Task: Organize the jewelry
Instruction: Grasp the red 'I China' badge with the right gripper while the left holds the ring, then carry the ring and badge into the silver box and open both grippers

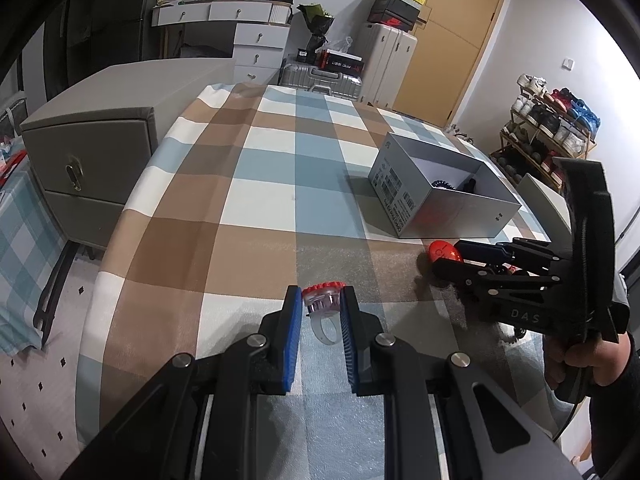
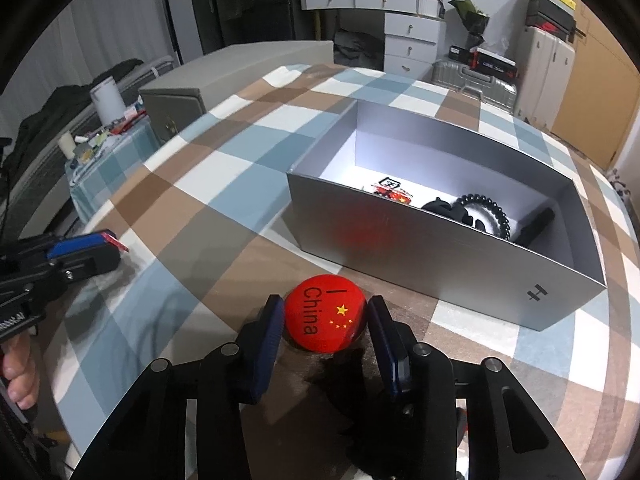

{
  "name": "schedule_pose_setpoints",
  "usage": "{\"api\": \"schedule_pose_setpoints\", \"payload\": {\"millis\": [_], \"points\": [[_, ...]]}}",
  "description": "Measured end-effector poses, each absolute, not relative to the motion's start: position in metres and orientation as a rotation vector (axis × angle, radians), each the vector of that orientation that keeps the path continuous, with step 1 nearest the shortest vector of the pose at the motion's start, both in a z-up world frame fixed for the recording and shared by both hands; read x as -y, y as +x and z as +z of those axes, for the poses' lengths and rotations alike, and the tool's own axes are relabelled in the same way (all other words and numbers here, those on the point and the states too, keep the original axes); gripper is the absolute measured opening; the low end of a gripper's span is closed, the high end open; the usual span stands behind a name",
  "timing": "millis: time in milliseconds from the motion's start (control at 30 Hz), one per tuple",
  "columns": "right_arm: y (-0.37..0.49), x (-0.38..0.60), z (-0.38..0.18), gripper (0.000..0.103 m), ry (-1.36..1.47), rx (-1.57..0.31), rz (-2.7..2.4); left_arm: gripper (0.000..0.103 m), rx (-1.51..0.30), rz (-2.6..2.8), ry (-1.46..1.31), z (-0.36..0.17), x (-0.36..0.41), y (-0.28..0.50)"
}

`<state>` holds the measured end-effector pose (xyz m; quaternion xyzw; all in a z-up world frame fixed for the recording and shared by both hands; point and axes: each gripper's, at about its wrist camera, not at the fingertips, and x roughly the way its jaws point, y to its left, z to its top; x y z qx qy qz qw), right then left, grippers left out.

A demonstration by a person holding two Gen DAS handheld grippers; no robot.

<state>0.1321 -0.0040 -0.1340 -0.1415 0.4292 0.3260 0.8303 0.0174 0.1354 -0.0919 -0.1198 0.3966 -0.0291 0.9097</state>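
A clear plastic ring with a red top point(image 1: 320, 298) hangs just above the checked cloth, and my left gripper point(image 1: 320, 301) is shut on it, blue pads on both sides. A round red badge point(image 2: 325, 314) printed with "China" and yellow stars lies on the cloth in front of the open grey box point(image 2: 420, 256). My right gripper point(image 2: 324, 312) stands around the badge, and its pads touch the badge's left and right edges. In the left wrist view the right gripper point(image 1: 444, 259) meets the badge point(image 1: 442, 252) below the box point(image 1: 436, 216). The box holds a black bead bracelet point(image 2: 486, 212) and a small red pin point(image 2: 390, 190).
The checked cloth point(image 1: 260, 200) covers the whole work surface. A grey nightstand point(image 1: 88, 168) stands off its left edge. Suitcases point(image 1: 320, 76) and a shoe rack point(image 1: 548, 128) are farther back. A person's hand point(image 1: 592, 360) holds the right gripper's handle.
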Motion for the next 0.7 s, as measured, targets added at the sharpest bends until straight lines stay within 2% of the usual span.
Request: {"api": "schedule_pose_setpoints", "payload": {"millis": [333, 700], "points": [[0.113, 0.011, -0.106, 0.042, -0.175, -0.839, 0.806, 0.014, -0.815, -0.057, -0.218, -0.082, -0.123, 0.018], [0.109, 0.062, -0.071, 0.042, -0.028, -0.744, 0.805, 0.014, -0.809, -0.076, -0.181, -0.063, -0.09, 0.045]]}}
